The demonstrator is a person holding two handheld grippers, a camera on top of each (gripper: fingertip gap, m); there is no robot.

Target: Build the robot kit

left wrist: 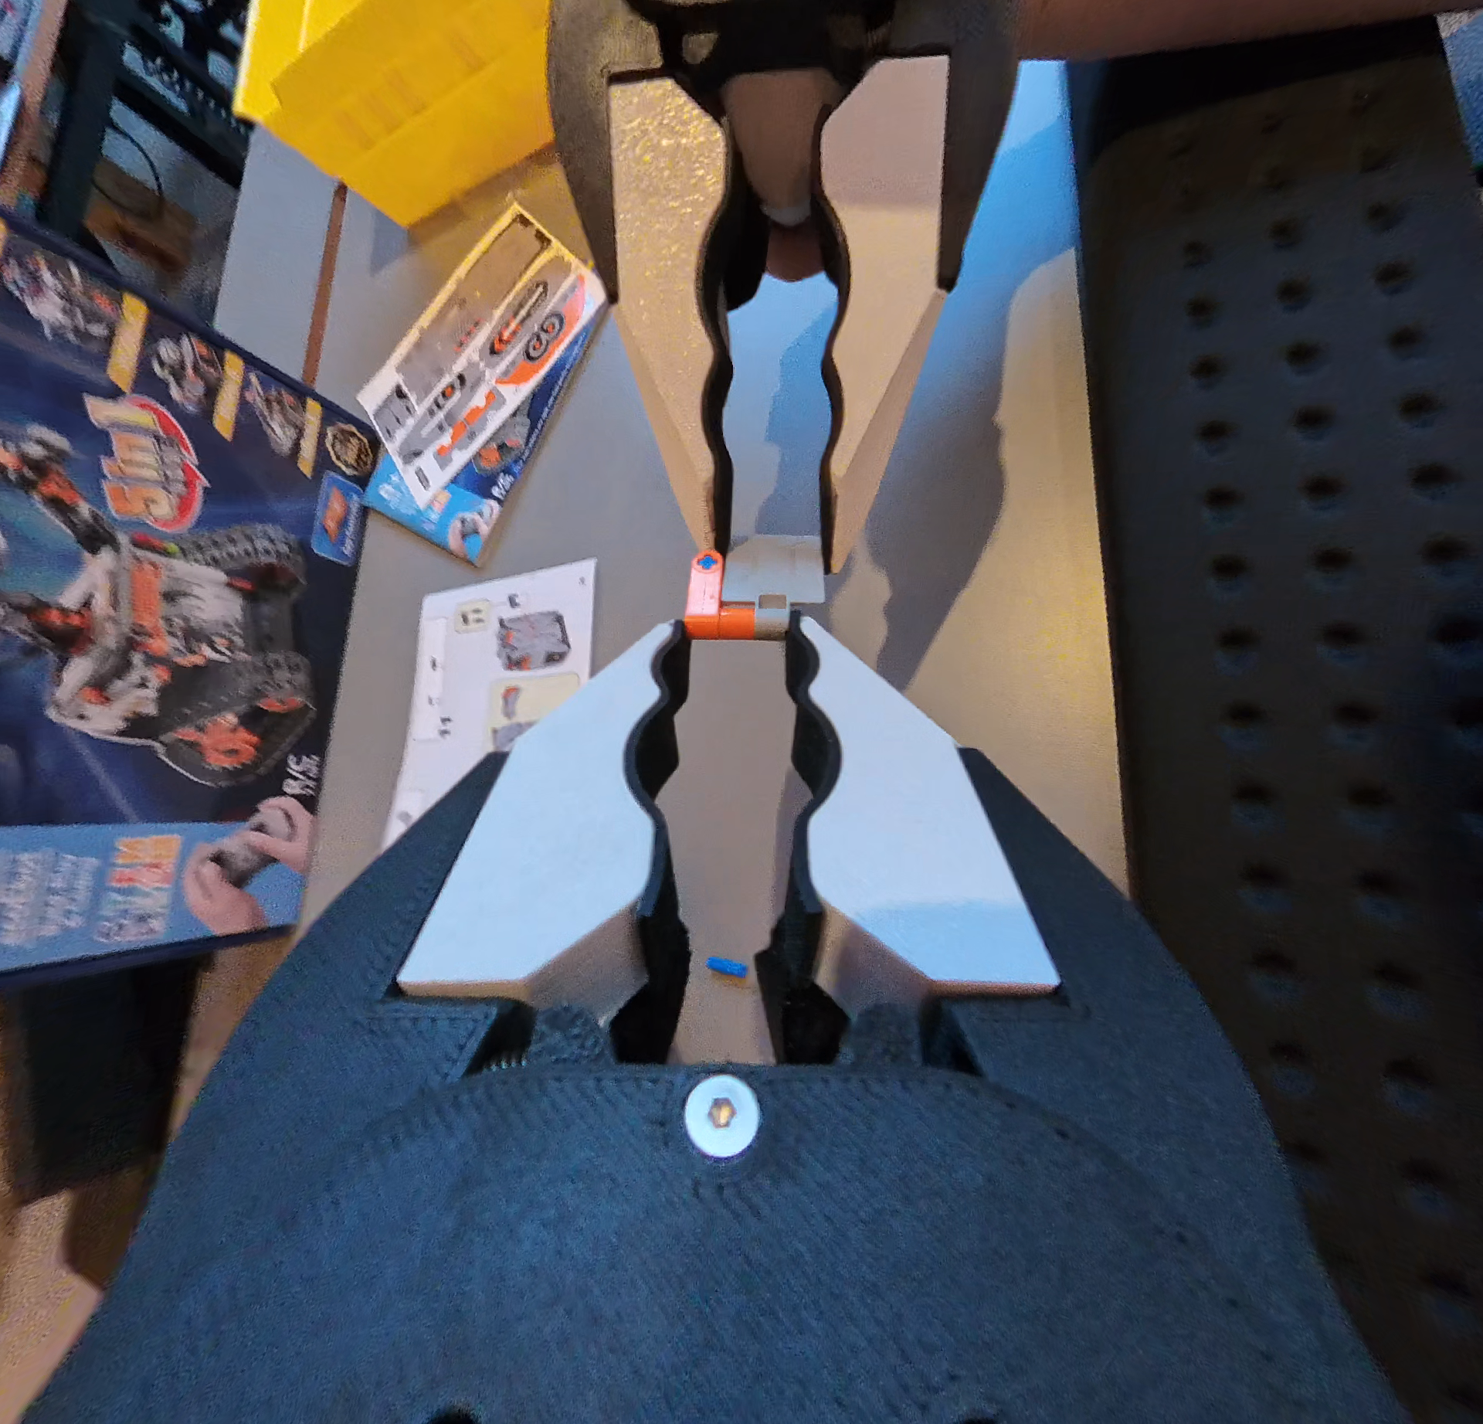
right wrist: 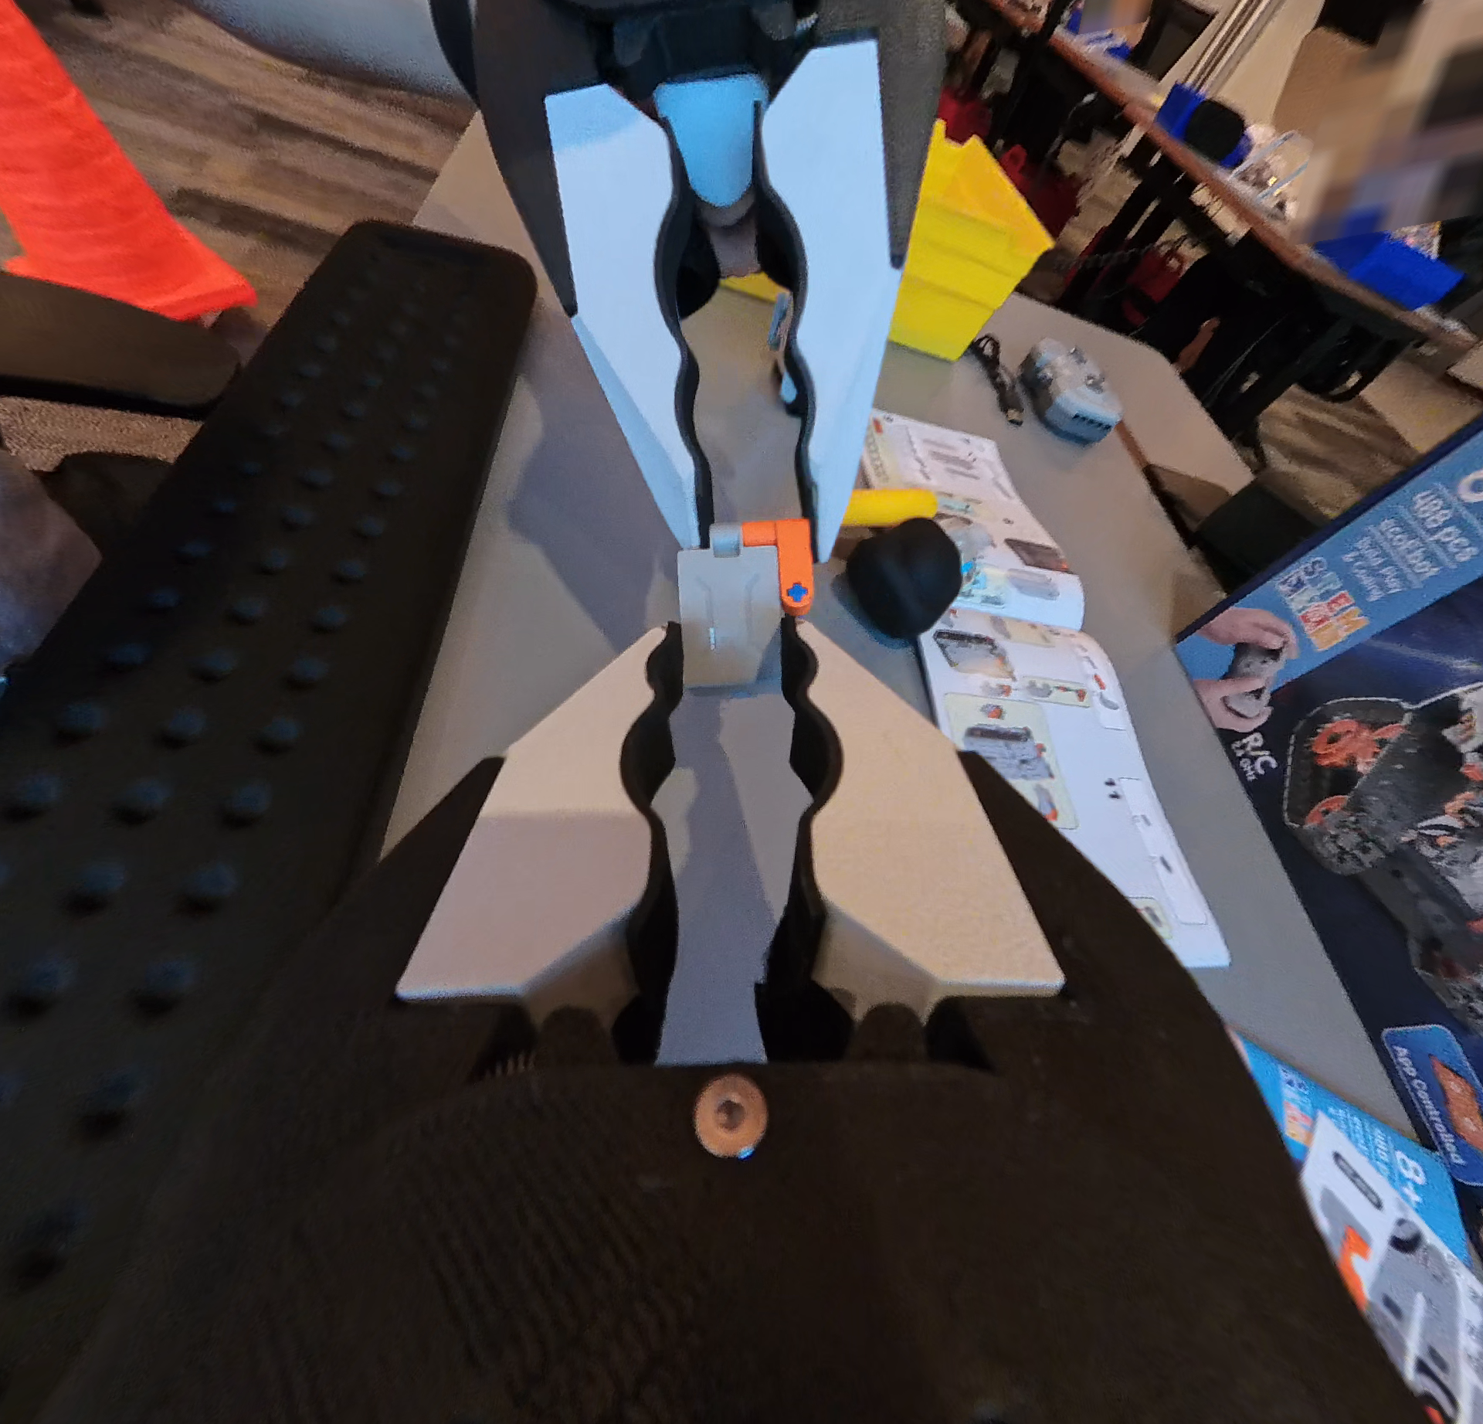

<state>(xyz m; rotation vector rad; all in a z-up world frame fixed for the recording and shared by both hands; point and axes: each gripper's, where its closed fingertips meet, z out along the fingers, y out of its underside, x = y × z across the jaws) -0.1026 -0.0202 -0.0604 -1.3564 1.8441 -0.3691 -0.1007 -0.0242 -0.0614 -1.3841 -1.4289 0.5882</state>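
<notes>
Over a grey table [left wrist: 923,502] in a cluttered workroom, the left gripper [left wrist: 734,629] and right gripper [right wrist: 726,647], tip to tip, each pinch the small orange-and-grey brick assembly [left wrist: 742,595], its orange arm crosswise between them.

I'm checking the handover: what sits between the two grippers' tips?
A small assembly: a grey panel piece with an orange angled connector. Both wrist views show it bridging the left gripper and right gripper.

Orange elbow piece [left wrist: 710,607], grey panel [right wrist: 722,623], yellow bins [left wrist: 401,77]
</notes>
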